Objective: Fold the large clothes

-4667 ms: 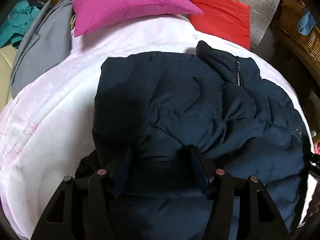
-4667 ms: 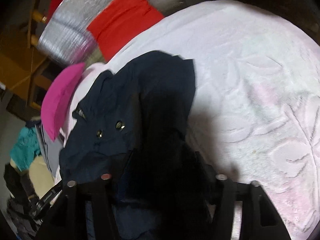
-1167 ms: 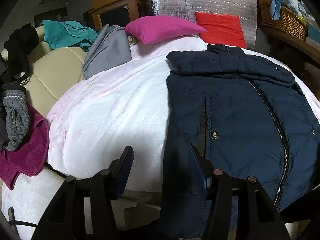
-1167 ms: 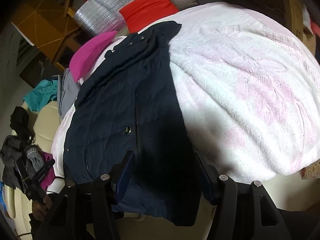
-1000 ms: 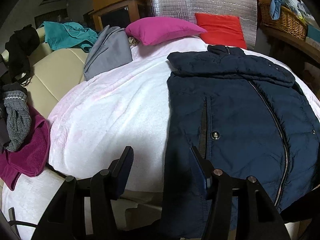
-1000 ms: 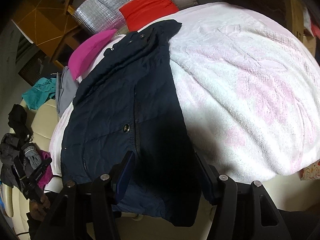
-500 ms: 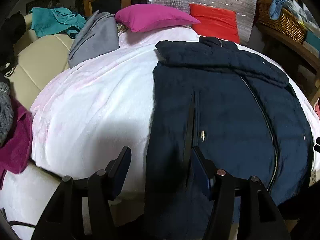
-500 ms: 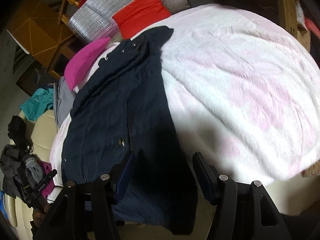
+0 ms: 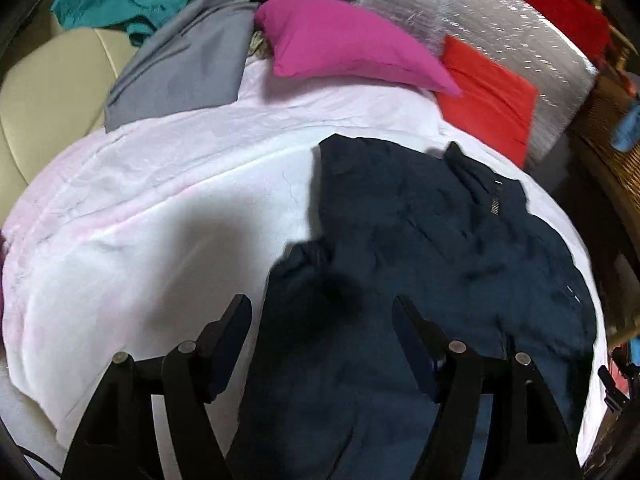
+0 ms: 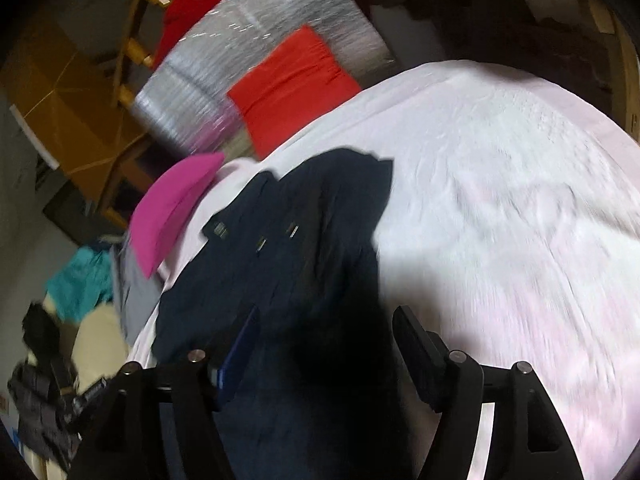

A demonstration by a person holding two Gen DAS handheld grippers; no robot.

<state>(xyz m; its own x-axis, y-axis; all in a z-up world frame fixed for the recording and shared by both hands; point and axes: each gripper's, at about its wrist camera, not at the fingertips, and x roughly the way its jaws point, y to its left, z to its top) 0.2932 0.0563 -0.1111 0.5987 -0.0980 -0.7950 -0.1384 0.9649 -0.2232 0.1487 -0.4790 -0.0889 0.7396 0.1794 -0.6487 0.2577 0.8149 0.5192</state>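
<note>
From the left wrist view, going left to right, we see a grey cloth [image 9: 180, 60] at ten o'clock, a magenta pillow [image 9: 344, 40] at twelve and a red cushion [image 9: 488, 92] at one. The navy jacket [image 9: 420, 240] lies bunched on the pale pink blanket [image 9: 140, 220], from centre to four o'clock. Our left gripper [image 9: 322, 320] has just been opening, jacket cloth lying slack between its jaws. Our right gripper [image 10: 324, 328] likewise has been opening over the dark fabric, released.
</note>
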